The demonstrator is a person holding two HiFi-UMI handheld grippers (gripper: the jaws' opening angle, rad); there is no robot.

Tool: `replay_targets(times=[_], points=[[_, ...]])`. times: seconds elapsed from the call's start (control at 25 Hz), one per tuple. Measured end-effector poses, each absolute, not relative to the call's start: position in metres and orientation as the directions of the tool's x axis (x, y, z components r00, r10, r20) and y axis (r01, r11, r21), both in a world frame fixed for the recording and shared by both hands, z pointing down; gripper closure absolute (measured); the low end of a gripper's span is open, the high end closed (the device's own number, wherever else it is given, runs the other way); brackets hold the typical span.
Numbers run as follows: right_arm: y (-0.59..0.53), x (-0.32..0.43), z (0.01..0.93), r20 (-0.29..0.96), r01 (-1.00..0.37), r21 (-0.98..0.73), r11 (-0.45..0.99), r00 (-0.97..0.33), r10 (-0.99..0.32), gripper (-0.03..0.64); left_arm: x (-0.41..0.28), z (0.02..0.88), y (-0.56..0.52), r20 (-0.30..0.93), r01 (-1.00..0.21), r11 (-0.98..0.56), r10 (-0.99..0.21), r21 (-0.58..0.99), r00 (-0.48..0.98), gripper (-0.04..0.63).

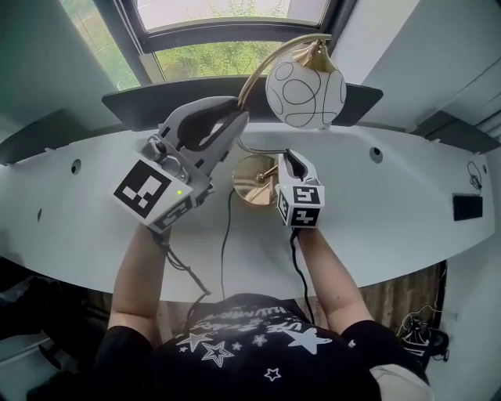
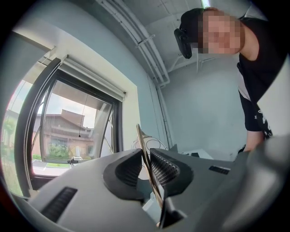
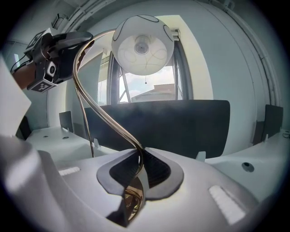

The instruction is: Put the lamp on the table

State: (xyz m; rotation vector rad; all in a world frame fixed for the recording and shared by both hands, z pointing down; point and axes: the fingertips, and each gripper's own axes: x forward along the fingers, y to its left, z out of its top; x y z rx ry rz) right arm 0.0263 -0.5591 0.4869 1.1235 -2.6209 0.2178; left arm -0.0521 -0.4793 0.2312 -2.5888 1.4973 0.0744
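Observation:
The lamp has a round brass base [image 1: 252, 182], a curved brass stem [image 3: 97, 108] and a white globe shade [image 1: 305, 92] with thin black lines. The base rests on the white table [image 1: 391, 204] near its middle. My left gripper [image 1: 235, 117] is shut on the upper stem [image 2: 146, 154], just left of the shade. My right gripper [image 1: 288, 157] is shut on the lower stem, right beside the base. In the right gripper view the stem rises from between the jaws [image 3: 138, 165] up to the shade [image 3: 142, 45], with the left gripper [image 3: 68, 43] clamped near the top.
A dark panel [image 1: 133, 106] stands along the table's back edge under a window [image 1: 219, 12]. The lamp's black cable [image 1: 225, 235] runs from the base to the front edge. Small round holes [image 1: 376, 154] dot the tabletop. A black box [image 1: 467, 207] sits at the far right.

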Motion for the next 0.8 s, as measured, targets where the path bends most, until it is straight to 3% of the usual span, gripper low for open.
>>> replay_targets(times=[0.52,0.8], points=[[-0.616,-0.010,0.485,0.297,-0.717,0.006,0.697,-0.664,-0.686,0.578,-0.085,0.235,-0.513,-0.131,-0.875,-0.459,-0.868,-0.155,0.479,0.543],[-0.631,-0.017,0.510,0.341,-0.730,-0.011,0.684,-0.645,-0.683,0.578,-0.087,0.265,-0.527,-0.036,-0.859,-0.449,-0.881,-0.248,0.471,0.538]])
